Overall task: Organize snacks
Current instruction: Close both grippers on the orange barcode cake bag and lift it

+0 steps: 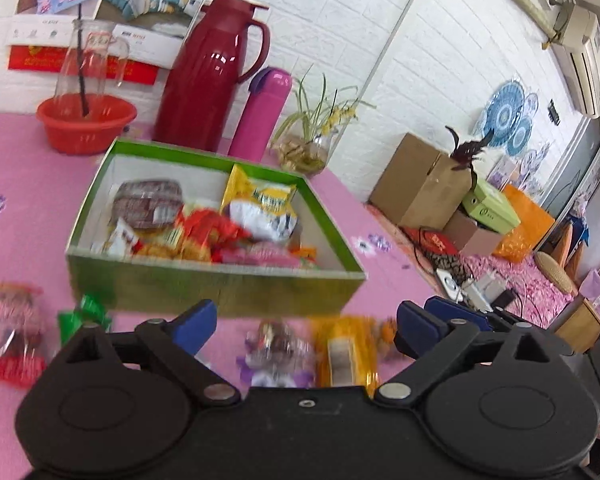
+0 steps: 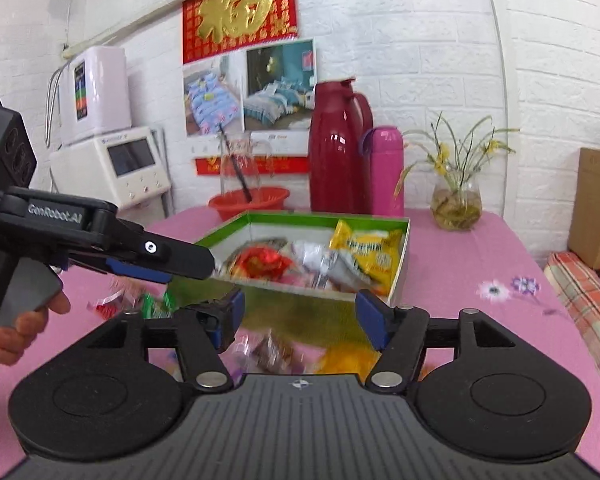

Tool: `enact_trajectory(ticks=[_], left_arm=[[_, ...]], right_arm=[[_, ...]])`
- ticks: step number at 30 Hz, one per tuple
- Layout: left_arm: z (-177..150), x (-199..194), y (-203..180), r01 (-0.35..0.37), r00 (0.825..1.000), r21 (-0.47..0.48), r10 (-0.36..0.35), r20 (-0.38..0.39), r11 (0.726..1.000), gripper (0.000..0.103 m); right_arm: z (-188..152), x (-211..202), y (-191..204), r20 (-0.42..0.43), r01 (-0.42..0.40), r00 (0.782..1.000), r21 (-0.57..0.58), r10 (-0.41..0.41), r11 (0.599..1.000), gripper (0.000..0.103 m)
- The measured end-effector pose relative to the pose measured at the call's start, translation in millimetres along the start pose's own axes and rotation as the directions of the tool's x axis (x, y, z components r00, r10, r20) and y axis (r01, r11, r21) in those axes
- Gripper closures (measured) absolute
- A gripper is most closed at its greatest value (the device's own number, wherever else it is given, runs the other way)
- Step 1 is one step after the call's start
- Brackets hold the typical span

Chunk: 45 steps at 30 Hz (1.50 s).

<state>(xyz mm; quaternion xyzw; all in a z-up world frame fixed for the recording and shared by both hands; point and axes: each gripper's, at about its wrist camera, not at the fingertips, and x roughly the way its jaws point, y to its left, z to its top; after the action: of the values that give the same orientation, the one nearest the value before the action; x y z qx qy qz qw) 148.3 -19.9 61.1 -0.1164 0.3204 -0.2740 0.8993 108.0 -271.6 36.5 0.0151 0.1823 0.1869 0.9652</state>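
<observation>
- Table [image 1: 384, 216]: pink cloth; it carries everything you are sorting.
- Green box [image 1: 204, 280]: it lies on the far side of both tongs, long side across your view, already holding several packets.
- Left tongs [image 1: 304, 324]: spread wide and empty, poised above the loose snacks.
- Right tongs [image 2: 300, 316]: likewise wide and empty, just near of the box's front wall.
- Orange packet [image 1: 346, 354]: on the table between the left blades, long axis running near to far; your left hand seems nearer.
- Brown candy [image 1: 276, 344]: just left of the packet.

green box [image 1: 204, 284], pink (flowered) tablecloth [image 1: 28, 168]
</observation>
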Motion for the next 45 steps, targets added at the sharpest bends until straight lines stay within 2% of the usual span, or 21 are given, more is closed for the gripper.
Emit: enact_trajectory(ticks=[4, 8, 12, 16, 17, 19, 20, 22, 27, 30, 35, 37, 41, 42, 43, 44, 45], left_arm=[[-29.5, -10.2, 4.1, -0.014, 0.999, -0.018, 0.013, -0.031, 1.000, 0.000], [-51.0, -13.7, 9.7, -0.013, 0.998, -0.055, 0.010, -0.056, 0.998, 0.000], [-60.4, -16.1, 14.0, 0.007, 0.997, -0.087, -0.013, -0.077, 0.996, 0.000], [-58.8, -21.2, 11.3, 0.008, 0.998, -0.078, -0.014, -0.068, 0.997, 0.000], [-58.1, -22.6, 9.9, 0.014, 0.998, -0.074, -0.019, -0.066, 0.997, 0.000], [-56.6, -24.1, 6.0, 0.028, 0.997, -0.060, -0.032, -0.066, 0.998, 0.000], [-56.4, -24.4, 3.6, 0.037, 0.997, -0.053, -0.040, -0.067, 0.998, 0.000], [-55.9, -22.3, -1.8, 0.065, 0.995, -0.036, -0.068, -0.072, 0.997, 0.000], [-52.5, 4.5, -22.2, 0.152, 0.979, -0.016, -0.152, -0.136, 0.988, 0.000], [-56.4, 29.3, -40.3, 0.187, 0.965, 0.006, -0.182, -0.190, 0.982, 0.000], [-62.7, 68.5, -57.6, 0.195, 0.945, 0.018, -0.183, -0.270, 0.981, 0.000], [-63.3, 79.8, -57.7, 0.183, 0.943, 0.015, -0.171, -0.287, 0.983, 0.001], [-63.0, 91.8, -52.4, 0.165, 0.944, -0.002, -0.158, -0.291, 0.986, 0.019], [-62.1, 92.3, -50.9, 0.159, 0.946, -0.002, -0.153, -0.287, 0.987, 0.030], [-61.5, 92.6, -50.2, 0.152, 0.946, -0.001, -0.146, -0.288, 0.988, 0.048], [-61.3, 93.2, -49.2, 0.149, 0.946, -0.002, -0.143, -0.290, 0.989, 0.062], [-61.3, 94.7, -49.6, 0.150, 0.946, -0.005, -0.145, -0.291, 0.989, 0.071]], right_arm=[[-21.4, -8.6, 9.2, -0.053, -0.015, 0.998, 0.008, 0.015, 1.000, 0.002], [-35.1, -3.3, 16.9, -0.093, 0.022, 0.995, -0.013, -0.023, 1.000, 0.002], [-36.5, 19.9, 14.5, -0.135, 0.071, 0.988, 0.003, -0.070, 0.997, 0.002], [-38.0, 42.4, 9.7, -0.148, 0.102, 0.984, 0.023, -0.098, 0.994, 0.004], [-38.4, 46.8, 7.4, -0.152, 0.106, 0.983, 0.030, -0.101, 0.994, 0.010], [-40.6, 49.6, 2.5, -0.169, 0.097, 0.982, 0.052, -0.087, 0.994, 0.034], [-41.7, 47.1, 0.9, -0.170, 0.086, 0.983, 0.052, -0.076, 0.995, 0.039], [-44.5, 37.5, 0.0, -0.178, 0.050, 0.983, 0.039, -0.043, 0.998, 0.041], [-55.8, 4.4, 0.1, -0.192, -0.005, 0.981, 0.015, 0.008, 1.000, 0.040], [-61.6, -9.9, 0.3, -0.189, 0.002, 0.982, 0.021, 0.002, 1.000, 0.037], [-67.0, -14.2, -7.0, -0.201, 0.012, 0.980, 0.061, 0.000, 0.998, 0.020], [-68.3, -13.6, -11.3, -0.205, 0.007, 0.979, 0.092, 0.012, 0.996, 0.017], [-69.3, -11.8, -14.8, -0.198, 0.000, 0.980, 0.120, 0.024, 0.993, 0.017], [-69.4, -11.1, -14.9, -0.196, 0.000, 0.980, 0.123, 0.025, 0.992, 0.017], [-69.3, -9.9, -15.5, -0.195, 0.000, 0.981, 0.128, 0.026, 0.992, 0.017], [-69.2, -8.6, -15.8, -0.192, 0.001, 0.981, 0.135, 0.025, 0.991, 0.017], [-69.2, -6.9, -16.2, -0.190, -0.001, 0.981, 0.141, 0.028, 0.990, 0.017]])
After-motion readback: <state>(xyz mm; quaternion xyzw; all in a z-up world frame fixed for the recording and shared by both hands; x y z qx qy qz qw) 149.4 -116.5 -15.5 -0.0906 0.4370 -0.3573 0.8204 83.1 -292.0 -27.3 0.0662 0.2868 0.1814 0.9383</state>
